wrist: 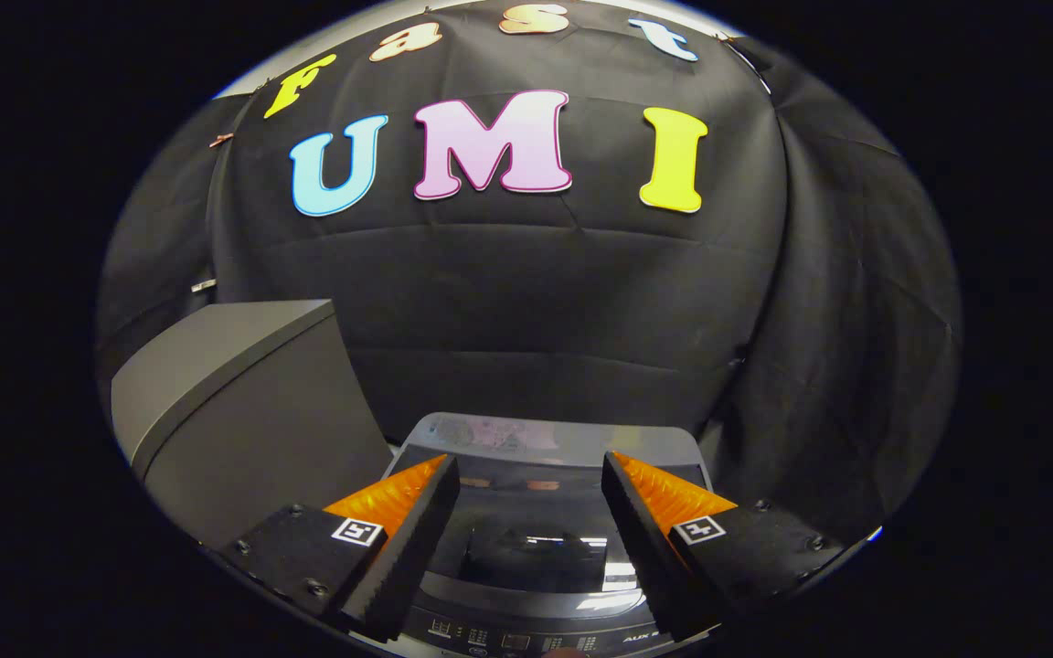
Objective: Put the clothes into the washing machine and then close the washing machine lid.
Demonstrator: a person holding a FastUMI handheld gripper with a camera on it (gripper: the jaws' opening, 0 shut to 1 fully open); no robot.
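The washing machine [545,443] stands below and just ahead of my gripper [529,460], seen from above. Its dark glossy lid [531,539] seems to lie flat over the tub, with light glinting off it. The control panel [513,640] with small buttons runs along the near edge, under the fingers. My gripper is open and wide apart, and nothing is between the fingers [417,521]. The lid shows in the gap between them.
A tall grey box [243,402] stands close on the left of the machine. Black cloth [536,320] hangs behind the machine and folds round on the right.
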